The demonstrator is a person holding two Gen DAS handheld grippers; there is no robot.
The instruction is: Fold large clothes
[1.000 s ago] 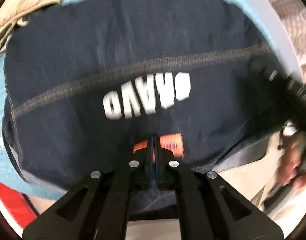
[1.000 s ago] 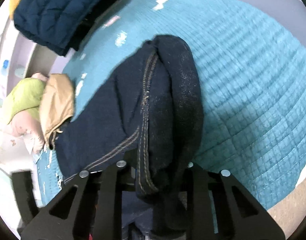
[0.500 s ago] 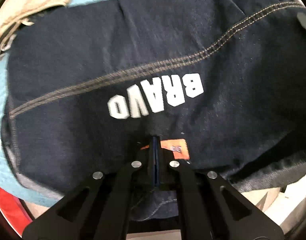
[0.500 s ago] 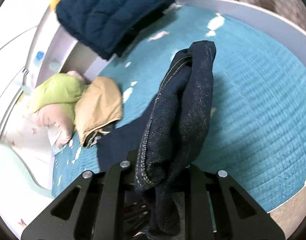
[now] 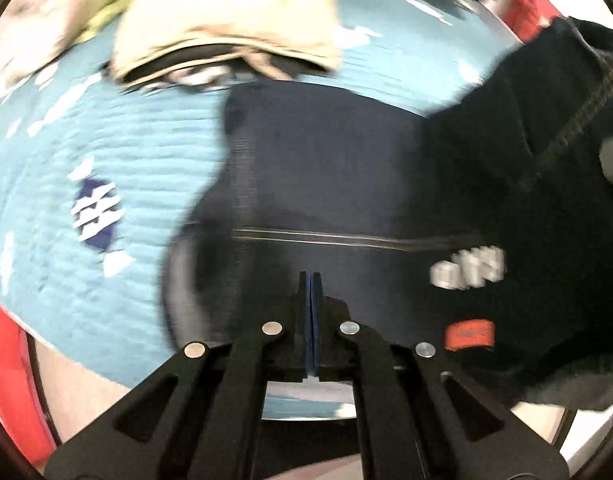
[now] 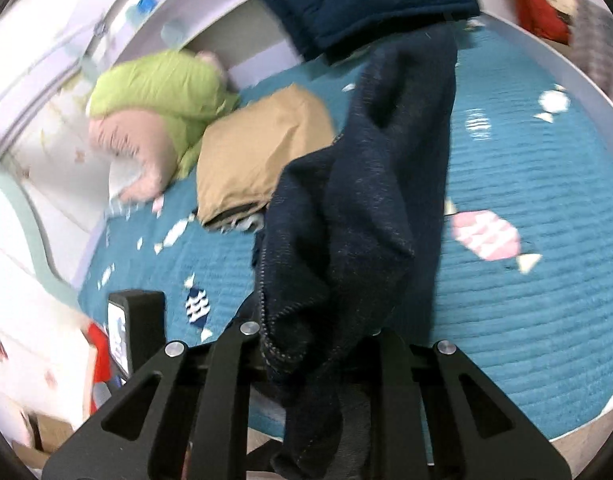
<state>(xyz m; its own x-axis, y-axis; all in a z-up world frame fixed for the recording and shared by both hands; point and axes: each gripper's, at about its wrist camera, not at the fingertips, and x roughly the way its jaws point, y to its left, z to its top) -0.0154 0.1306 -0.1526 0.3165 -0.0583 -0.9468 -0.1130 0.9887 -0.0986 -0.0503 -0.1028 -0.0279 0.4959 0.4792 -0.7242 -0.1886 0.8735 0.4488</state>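
Jeans [image 5: 346, 168] of dark denim lie spread on the teal quilt [image 5: 106, 160] in the left wrist view, with white lettering and an orange tag on the right part — blurred. The left gripper [image 5: 311, 280] has its blue pads pressed together with no cloth visibly between them; whether it touches the denim below I cannot tell. A folded tan garment [image 5: 226, 12] lies beyond. In the right wrist view, the right gripper [image 6: 314, 344] clamps a thick bunch of the jeans [image 6: 366, 200] — they hang above the quilt [image 6: 526, 320].
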